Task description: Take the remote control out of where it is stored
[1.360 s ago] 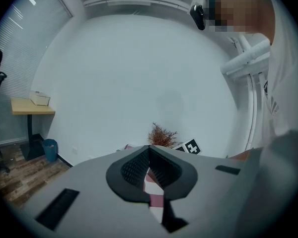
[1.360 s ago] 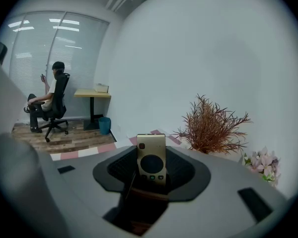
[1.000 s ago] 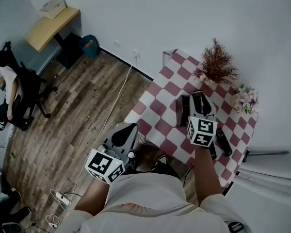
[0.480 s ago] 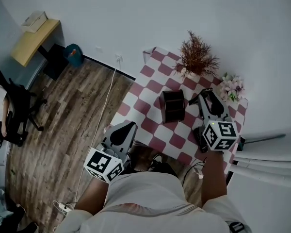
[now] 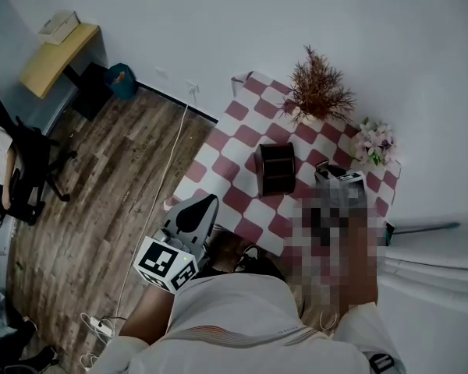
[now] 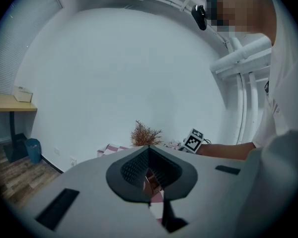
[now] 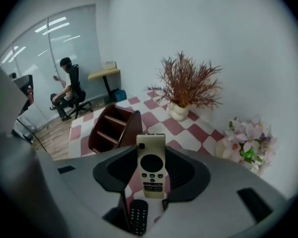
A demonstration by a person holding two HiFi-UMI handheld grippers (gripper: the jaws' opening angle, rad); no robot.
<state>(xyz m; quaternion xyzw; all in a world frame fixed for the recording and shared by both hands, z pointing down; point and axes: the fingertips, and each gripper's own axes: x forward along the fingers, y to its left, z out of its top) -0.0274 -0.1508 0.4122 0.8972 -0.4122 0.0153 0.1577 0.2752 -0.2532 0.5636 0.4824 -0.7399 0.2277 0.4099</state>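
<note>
Cream plastic remote control (image 7: 151,166) with a round black pad and rows of small buttons stands upright between the jaws of the right gripper (image 7: 151,150). The dark pads press on its two long edges, so this tong is clamped on it, with the top end of the remote poking out past the tips. It is held clear of the dark brown wooden organiser (image 7: 111,128), whose slanted dividers face the right gripper view; in the head view that organiser sits on the red-and-white checked tablecloth (image 5: 235,153) with the right gripper off to its right, apart from it, though a mosaic patch covers most of the arm there. A slim black remote (image 7: 138,216) lies flat on the cloth, seen low between the jaws under the cream one.

At the back of the table a dried reddish-brown plant in a white pot (image 7: 185,86) stands near the wall, with a bunch of pink and white flowers (image 7: 246,138) to its right.

The left gripper (image 6: 149,150) hangs off the table's near edge, over the wood-plank floor (image 5: 101,201); its ribbed pads meet at the tip with nothing gripped between them. Across the room a person sits in a black office chair (image 7: 67,90) beside a yellow-topped desk (image 5: 58,57)
</note>
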